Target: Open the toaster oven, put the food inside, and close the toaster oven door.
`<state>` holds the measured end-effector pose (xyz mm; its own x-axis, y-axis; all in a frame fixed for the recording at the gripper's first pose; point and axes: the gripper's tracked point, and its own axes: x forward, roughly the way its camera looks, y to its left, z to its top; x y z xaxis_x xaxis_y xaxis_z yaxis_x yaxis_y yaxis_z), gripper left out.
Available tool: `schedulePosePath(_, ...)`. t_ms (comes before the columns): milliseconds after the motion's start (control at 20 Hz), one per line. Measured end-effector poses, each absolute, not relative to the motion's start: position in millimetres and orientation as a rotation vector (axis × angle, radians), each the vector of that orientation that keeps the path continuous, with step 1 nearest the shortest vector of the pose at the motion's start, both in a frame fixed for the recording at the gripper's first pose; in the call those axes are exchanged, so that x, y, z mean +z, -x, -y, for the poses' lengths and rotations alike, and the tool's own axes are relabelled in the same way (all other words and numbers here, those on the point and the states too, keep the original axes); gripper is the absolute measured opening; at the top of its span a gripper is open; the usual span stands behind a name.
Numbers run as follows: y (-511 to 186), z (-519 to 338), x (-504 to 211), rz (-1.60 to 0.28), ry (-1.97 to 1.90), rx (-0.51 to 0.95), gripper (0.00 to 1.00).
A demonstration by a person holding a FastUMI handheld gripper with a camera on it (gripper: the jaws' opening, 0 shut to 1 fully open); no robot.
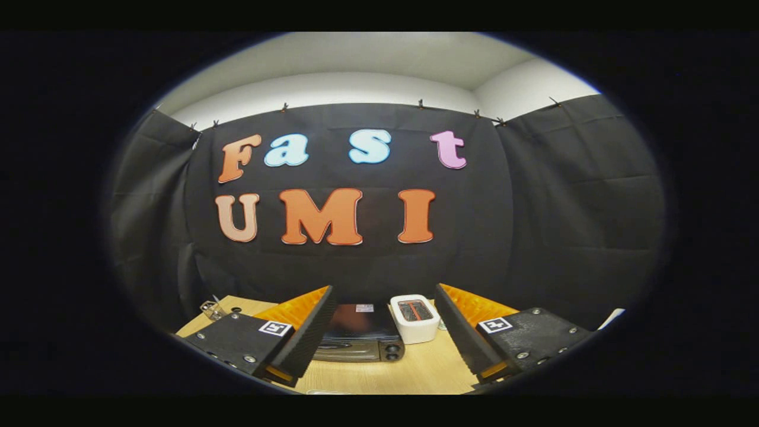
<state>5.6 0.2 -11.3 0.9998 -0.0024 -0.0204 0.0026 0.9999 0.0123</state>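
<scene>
Right now my tongs (382,338) stand wide apart with nothing between the fingers, held well above and back from the wooden surface (415,370). Between and beyond the fingertips sits the toaster oven (360,341), a dark metal box with its door shut; two knobs show at its right front corner. I judge it heavy and stiff enough to stay put when the door is pulled, though a sharp tug could still slide it on the smooth wood. The place to take hold is the handle along the top edge of the door, which I think I can make out as a pale bar, but the fisheye squeezes it too small to be sure. The glass front I would keep the fingers off, since it is likely slick and breakable. Just beside the oven, on its right, stands a small white toaster (415,319) with slots on top. Which item is the food I cannot tell from here.
</scene>
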Motion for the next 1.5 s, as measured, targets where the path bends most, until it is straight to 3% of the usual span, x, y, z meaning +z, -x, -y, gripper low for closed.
schedulePosePath(400,-26,-25,-46,-0.07,-0.007,0.053,0.99)
schedulePosePath(950,-84,-114,-211,-0.403,-0.001,0.168,0.99)
schedulePosePath(1500,-114,-145,-270,-0.514,0.087,0.18,0.99)
